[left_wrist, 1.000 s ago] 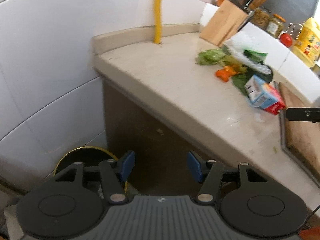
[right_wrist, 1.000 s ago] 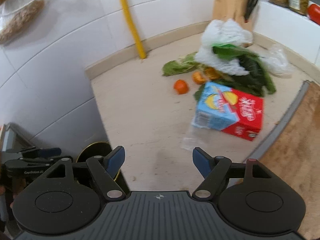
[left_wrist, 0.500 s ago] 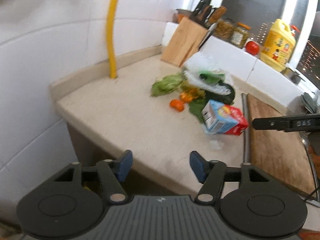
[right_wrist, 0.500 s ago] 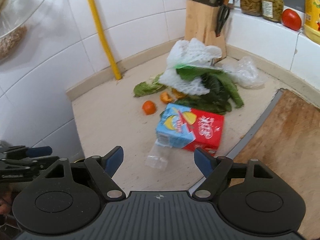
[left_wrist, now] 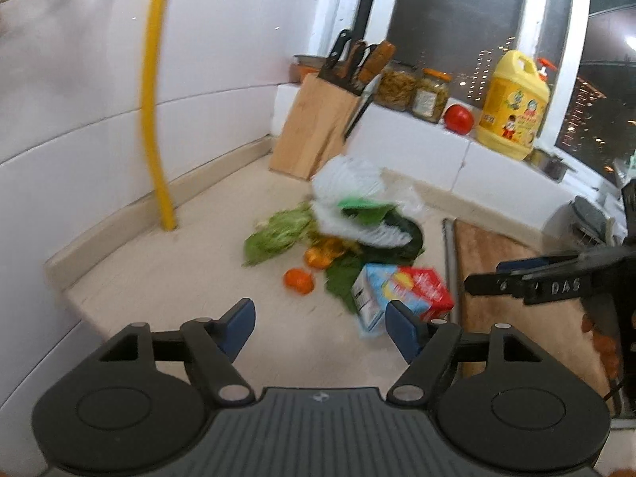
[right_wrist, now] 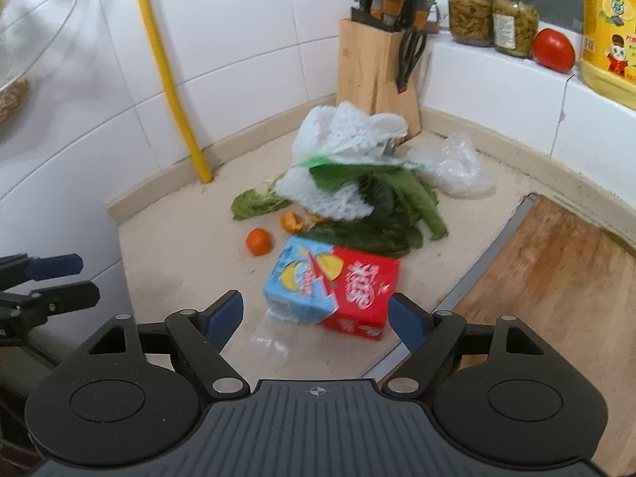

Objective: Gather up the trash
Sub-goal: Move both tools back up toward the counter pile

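A heap of trash lies in the counter corner: a blue and red drink carton (right_wrist: pixel 332 288) (left_wrist: pixel 401 290), a clear wrapper (right_wrist: pixel 270 334) at its near end, orange peel pieces (right_wrist: pixel 259 241) (left_wrist: pixel 298 280), green leaves (right_wrist: pixel 381 214) (left_wrist: pixel 278 232), white foam netting (right_wrist: pixel 342 139) (left_wrist: pixel 349 187) and a clear plastic bag (right_wrist: pixel 453 165). My right gripper (right_wrist: pixel 316 320) hovers just short of the carton, open, nothing between its fingers. My left gripper (left_wrist: pixel 320 328) hangs over the counter's near edge with its jaws opening and empty. Each gripper shows at the edge of the other's view.
A wooden cutting board (right_wrist: pixel 556 270) (left_wrist: pixel 501 266) lies right of the trash. A knife block (right_wrist: pixel 377 67) (left_wrist: pixel 318 127) stands in the corner beside a yellow pipe (right_wrist: pixel 171 79). Jars (right_wrist: pixel 493 20), a tomato (right_wrist: pixel 553 49) and a yellow bottle (left_wrist: pixel 512 107) sit on the ledge.
My left gripper rose from below the counter edge, where a round bin showed, to above the counter, and its jaws widened. My right gripper drew back a little, bringing the knife block and ledge into view.
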